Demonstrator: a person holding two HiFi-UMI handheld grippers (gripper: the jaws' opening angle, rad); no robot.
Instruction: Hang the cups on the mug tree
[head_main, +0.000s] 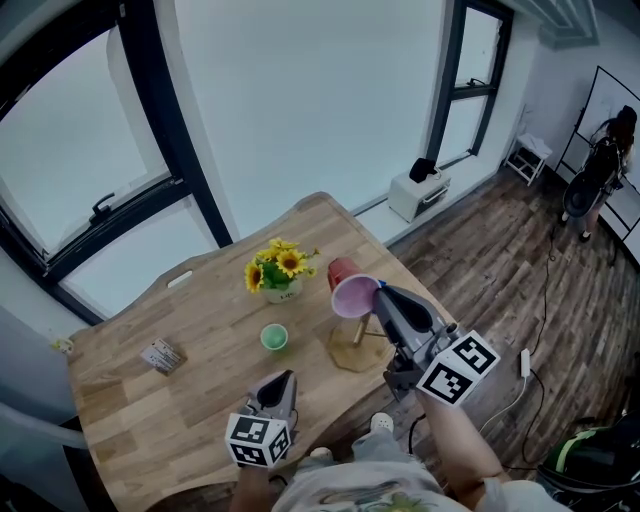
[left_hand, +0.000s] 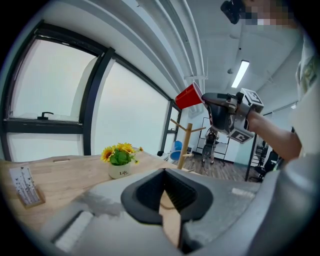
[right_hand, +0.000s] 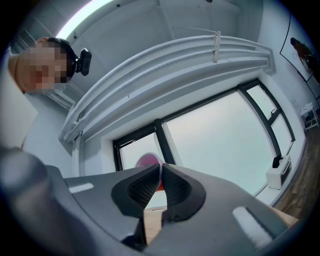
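My right gripper (head_main: 383, 294) pinches red cup (head_main: 348, 288) rim; thin hold may slip over mug tree (head_main: 357, 347), 6 o'clock. Left gripper (head_main: 284, 378) closed, empty.

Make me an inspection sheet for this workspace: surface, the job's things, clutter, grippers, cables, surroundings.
Surface: wooden table, a few items standing on it.
Job's things: red cup held in the air by the mug tree, not hung; the tree's visible pegs are bare; green cup stands on the table.
Clutter: sunflower pot; small card stand.
Grippers: right hand-held gripper shut on the red cup's rim; left hand-held gripper shut, empty.
Cables: thin cable to a white block on the floor.
Surroundings: large windows, wood floor, white box, a person standing far off.
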